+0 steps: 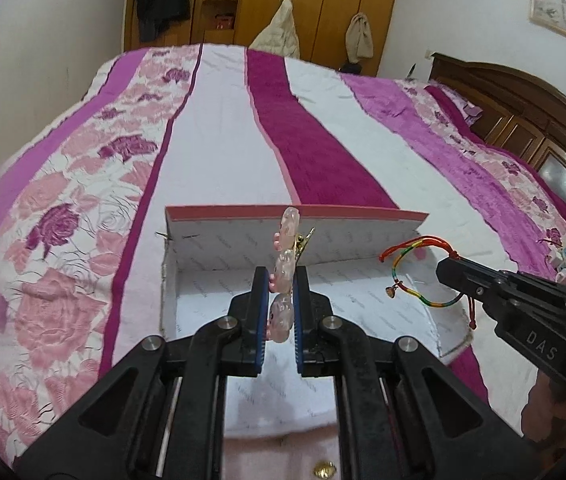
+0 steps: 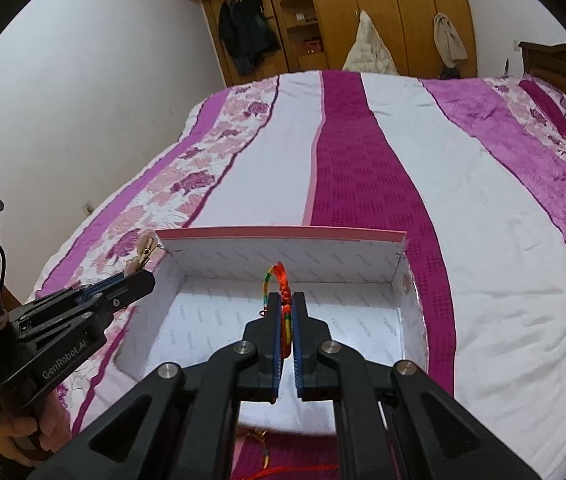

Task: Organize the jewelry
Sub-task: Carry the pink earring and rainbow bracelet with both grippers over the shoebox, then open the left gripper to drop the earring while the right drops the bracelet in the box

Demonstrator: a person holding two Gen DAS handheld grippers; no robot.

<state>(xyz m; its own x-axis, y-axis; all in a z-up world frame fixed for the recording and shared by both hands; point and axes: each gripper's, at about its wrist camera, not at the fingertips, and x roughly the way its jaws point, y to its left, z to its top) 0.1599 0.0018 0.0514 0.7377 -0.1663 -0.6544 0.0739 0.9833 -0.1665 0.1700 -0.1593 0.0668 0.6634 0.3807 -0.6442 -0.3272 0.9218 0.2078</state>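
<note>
Jewelry fills both grippers: in the left wrist view, the left gripper has its jaws clamped on a pink hair clip over the open white box on the bed. In the right wrist view, the right gripper pinches a rainbow cord bracelet above the same box, its small charm barely visible.

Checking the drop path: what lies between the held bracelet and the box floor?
Nothing: in the right wrist view the bracelet hangs over the bare box floor.
</note>
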